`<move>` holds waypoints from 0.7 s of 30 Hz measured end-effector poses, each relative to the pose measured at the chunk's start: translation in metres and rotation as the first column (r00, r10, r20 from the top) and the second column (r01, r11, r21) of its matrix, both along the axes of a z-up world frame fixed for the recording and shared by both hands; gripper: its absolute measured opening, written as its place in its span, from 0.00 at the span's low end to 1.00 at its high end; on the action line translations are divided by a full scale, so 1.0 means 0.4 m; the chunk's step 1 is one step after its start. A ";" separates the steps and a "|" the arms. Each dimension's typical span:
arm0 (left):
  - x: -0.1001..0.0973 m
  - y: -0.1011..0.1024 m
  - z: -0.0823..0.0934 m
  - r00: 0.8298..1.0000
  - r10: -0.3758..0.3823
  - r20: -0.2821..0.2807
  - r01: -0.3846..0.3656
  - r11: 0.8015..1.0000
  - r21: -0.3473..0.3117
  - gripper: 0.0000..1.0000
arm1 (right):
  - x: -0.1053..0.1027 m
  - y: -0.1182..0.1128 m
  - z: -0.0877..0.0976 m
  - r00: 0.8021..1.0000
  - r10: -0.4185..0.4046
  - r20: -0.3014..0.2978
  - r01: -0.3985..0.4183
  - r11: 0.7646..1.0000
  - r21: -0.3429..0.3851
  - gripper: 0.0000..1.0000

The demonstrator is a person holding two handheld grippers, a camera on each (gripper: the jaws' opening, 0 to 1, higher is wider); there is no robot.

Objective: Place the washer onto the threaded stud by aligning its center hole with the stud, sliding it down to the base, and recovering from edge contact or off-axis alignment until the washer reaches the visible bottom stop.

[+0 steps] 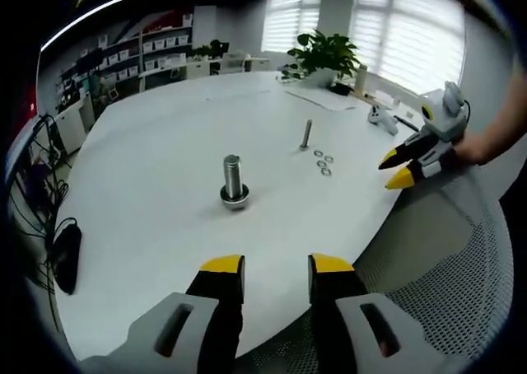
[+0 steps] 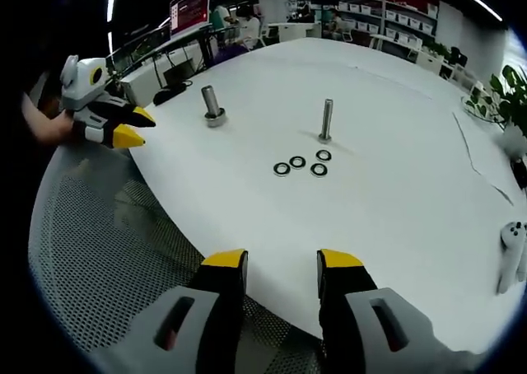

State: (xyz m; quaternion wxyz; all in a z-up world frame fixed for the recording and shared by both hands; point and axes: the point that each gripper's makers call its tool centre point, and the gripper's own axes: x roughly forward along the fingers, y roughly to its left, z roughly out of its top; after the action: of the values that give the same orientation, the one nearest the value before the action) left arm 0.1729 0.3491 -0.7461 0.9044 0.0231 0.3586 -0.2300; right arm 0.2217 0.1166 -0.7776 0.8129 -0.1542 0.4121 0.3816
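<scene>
Both my grippers hang released and empty off the white bench's [image 2: 395,193] edge: left gripper [image 1: 276,263], right gripper [image 2: 282,259]. Ahead of my right gripper stands the thin threaded stud [image 2: 327,119], four washers [image 2: 300,164] lying loose just before it; a thicker bolt [image 2: 212,105] stands nearer my left.

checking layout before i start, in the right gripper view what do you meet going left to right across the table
Left gripper → thick stud → washers → thin stud → white controller at the right edge.
</scene>
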 end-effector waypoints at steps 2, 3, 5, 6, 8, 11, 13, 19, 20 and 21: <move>-0.002 -0.005 0.000 1.000 -0.008 -0.004 0.008 1.000 -0.007 0.29 | -0.001 -0.003 -0.003 1.000 -0.001 -0.006 0.001 1.000 -0.009 0.36; -0.002 -0.007 0.002 1.000 -0.012 0.000 0.012 1.000 -0.010 0.29 | -0.001 -0.003 -0.003 1.000 -0.001 -0.004 0.001 1.000 -0.009 0.36; -0.001 -0.012 0.010 1.000 -0.021 0.014 0.021 1.000 -0.017 0.29 | 0.003 -0.006 -0.002 1.000 -0.011 0.001 0.011 1.000 -0.009 0.37; -0.001 -0.012 0.007 1.000 -0.024 0.013 0.024 1.000 -0.015 0.29 | 0.006 -0.008 0.000 1.000 -0.025 -0.002 0.025 1.000 -0.003 0.37; -0.002 -0.012 0.004 1.000 -0.024 0.006 0.024 0.999 -0.020 0.29 | 0.010 -0.011 0.000 0.999 -0.038 0.000 0.038 0.999 -0.001 0.38; -0.002 -0.012 0.005 1.000 -0.024 0.003 0.024 0.999 -0.026 0.29 | 0.005 -0.010 -0.007 0.999 -0.033 -0.007 0.032 0.999 -0.024 0.41; -0.002 -0.011 0.004 1.000 -0.019 -0.003 0.019 0.999 -0.036 0.29 | 0.003 -0.009 -0.008 1.000 -0.029 -0.011 0.028 0.999 -0.023 0.43; 0.002 -0.004 0.010 1.000 -0.008 0.011 0.008 0.999 -0.031 0.29 | 0.006 -0.006 -0.005 0.999 -0.033 -0.009 0.033 0.999 -0.015 0.45; 0.002 -0.005 0.009 1.000 -0.010 0.010 0.010 1.000 -0.030 0.29 | 0.003 -0.005 -0.007 1.000 -0.026 -0.014 0.026 1.000 -0.017 0.45; 0.001 -0.006 0.009 1.000 -0.013 0.011 0.013 0.999 -0.030 0.29 | 0.002 -0.003 -0.008 1.000 -0.022 -0.016 0.022 1.000 -0.013 0.45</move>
State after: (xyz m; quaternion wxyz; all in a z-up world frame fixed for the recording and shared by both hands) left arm 0.1733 0.3468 -0.7424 0.9050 0.0133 0.3502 -0.2412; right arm 0.2225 0.1154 -0.7806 0.8126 -0.1517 0.4230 0.3711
